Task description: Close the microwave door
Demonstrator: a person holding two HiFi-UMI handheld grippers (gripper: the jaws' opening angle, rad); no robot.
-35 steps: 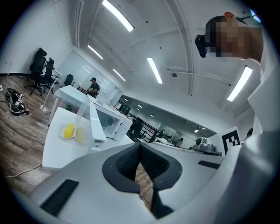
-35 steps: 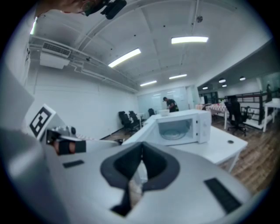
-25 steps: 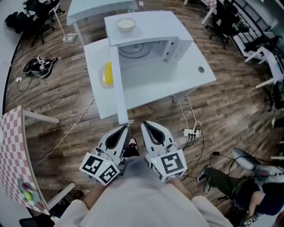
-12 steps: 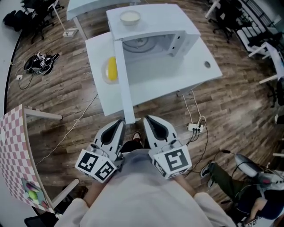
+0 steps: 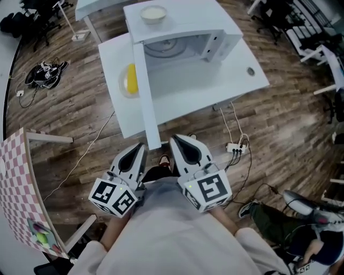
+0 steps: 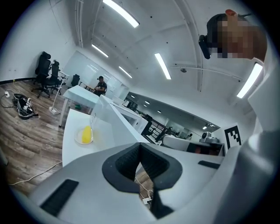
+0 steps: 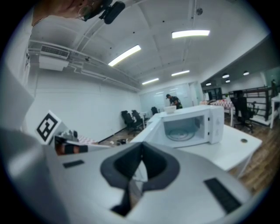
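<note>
Head view: left gripper (image 5: 138, 149) and right gripper (image 5: 179, 141) are held close to the body, jaws of each pressed together, nothing gripped. Just ahead, the door (image 5: 145, 96) is seen standing wide open, untouched. Beyond it the microwave (image 5: 185, 33) is set on a table (image 5: 226, 86), with a bowl (image 5: 153, 14) on top.

Steep overhead head view; both gripper views low, toward microwave (image 5: 188, 20)

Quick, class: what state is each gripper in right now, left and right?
Left gripper: shut, jaws together, holding nothing.
Right gripper: shut, jaws together, holding nothing.
</note>
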